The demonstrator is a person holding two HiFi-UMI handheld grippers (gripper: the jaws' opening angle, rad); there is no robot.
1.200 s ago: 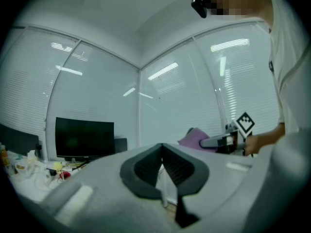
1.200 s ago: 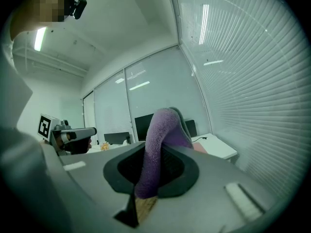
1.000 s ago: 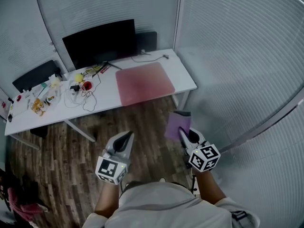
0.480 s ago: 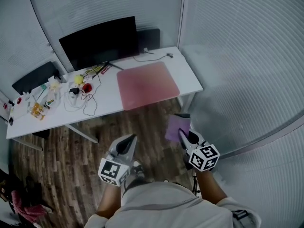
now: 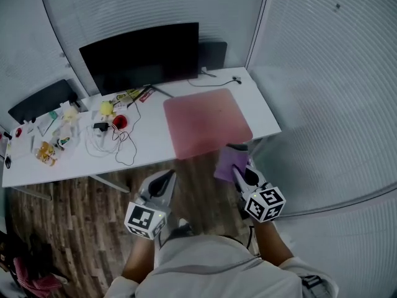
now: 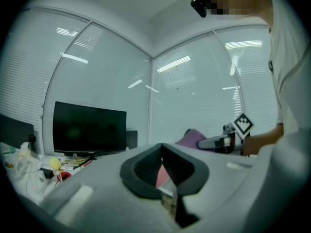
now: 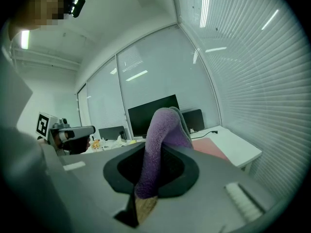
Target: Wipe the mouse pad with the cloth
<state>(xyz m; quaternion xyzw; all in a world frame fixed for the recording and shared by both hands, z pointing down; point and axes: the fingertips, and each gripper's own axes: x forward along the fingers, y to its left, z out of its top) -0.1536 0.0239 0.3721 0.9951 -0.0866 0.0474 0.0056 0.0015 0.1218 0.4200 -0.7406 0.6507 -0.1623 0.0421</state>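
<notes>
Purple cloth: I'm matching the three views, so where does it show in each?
Head view: lower right of centre, purple cloth held by the right hand-held gripper.
Left gripper view: right of centre, small.
Right gripper view: centre, between the jaws.
Shared landmark: the black monitor.

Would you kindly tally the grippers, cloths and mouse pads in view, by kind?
Grippers: 2, the left gripper and the right gripper
Cloth: 1
Mouse pad: 1
Total: 4
</notes>
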